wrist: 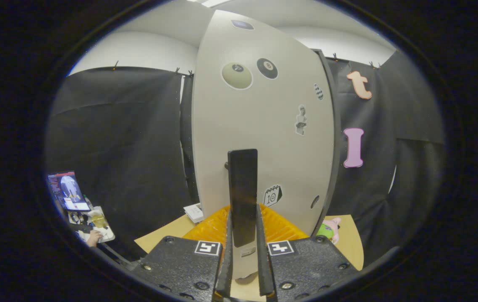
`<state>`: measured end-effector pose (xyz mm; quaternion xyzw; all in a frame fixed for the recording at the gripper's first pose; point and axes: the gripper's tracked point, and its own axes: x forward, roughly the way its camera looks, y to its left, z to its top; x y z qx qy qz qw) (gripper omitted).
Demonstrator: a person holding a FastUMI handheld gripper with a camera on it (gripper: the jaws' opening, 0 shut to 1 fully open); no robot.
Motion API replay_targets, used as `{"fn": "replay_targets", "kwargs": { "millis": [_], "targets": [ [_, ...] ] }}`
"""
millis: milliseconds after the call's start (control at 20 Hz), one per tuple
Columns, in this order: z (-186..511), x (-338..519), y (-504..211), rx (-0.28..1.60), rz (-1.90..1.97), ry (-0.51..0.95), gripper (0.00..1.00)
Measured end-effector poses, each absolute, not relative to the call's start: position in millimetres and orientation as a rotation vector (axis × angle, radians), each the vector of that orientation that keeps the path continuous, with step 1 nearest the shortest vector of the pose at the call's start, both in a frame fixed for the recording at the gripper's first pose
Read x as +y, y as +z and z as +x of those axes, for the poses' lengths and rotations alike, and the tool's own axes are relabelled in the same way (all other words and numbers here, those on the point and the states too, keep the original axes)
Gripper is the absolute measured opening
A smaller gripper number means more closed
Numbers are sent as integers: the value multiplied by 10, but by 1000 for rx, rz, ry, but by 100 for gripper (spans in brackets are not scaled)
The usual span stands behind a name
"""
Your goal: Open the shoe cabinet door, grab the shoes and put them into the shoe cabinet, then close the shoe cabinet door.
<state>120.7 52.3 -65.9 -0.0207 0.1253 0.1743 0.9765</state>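
Observation:
The shoe cabinet's pale door [264, 126] stands straight ahead, dotted with stickers, and is swung partly open so its left edge shows. A flat black bar handle [243, 193] stands upright on the door. My gripper [244, 247] is shut on this handle, one finger pressed to each side of its lower end. No shoes can be made out; a green and pink item [330, 228] peeks out beyond the door's lower right corner.
An orange ribbed surface [211, 226] lies at the foot of the door on a tan tabletop [163, 237]. A small white box [194, 212] sits left of the door. Far left, a laptop [67, 191] and a hand [94, 238].

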Motion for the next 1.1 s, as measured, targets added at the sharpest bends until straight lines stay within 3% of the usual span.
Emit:
{"fn": "replay_targets", "kwargs": {
  "millis": [1100],
  "targets": [
    [1206,-378,-521,179,-22,79,9]
  ]
}}
